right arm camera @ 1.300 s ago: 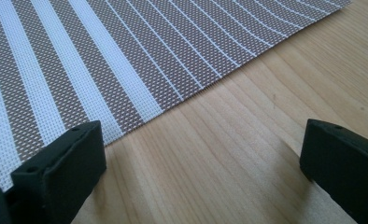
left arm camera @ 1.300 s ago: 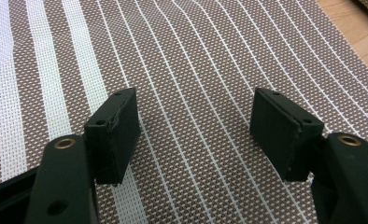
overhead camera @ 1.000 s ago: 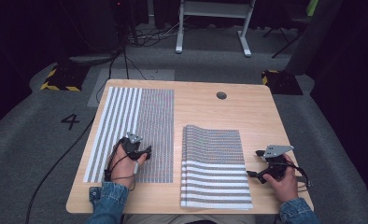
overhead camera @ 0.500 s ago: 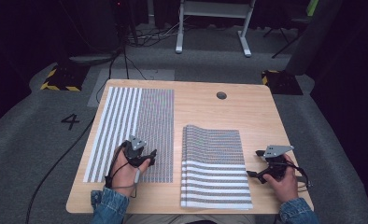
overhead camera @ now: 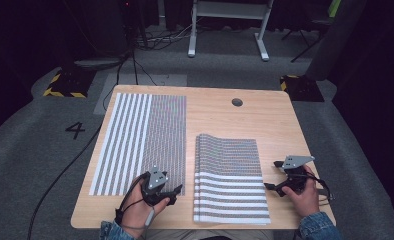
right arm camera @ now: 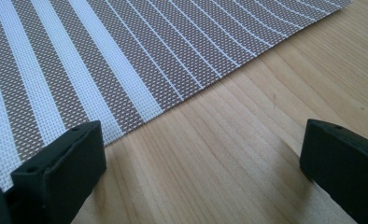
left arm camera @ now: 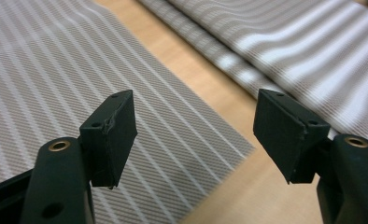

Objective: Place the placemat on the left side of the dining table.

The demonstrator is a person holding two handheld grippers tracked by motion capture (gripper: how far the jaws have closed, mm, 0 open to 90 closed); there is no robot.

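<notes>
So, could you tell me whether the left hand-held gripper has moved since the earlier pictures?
Yes: the left hand-held gripper slid right and nearer across the flat placemat, toward its near right corner.

Lab: hazard-taped floor [overhead camera: 62, 85], trailing cables [overhead camera: 150, 37]

Brown-and-white striped mats [overhead camera: 145, 140], seemingly woven

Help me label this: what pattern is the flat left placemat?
Brown-grey weave with white stripes, clearest in the high view.
</notes>
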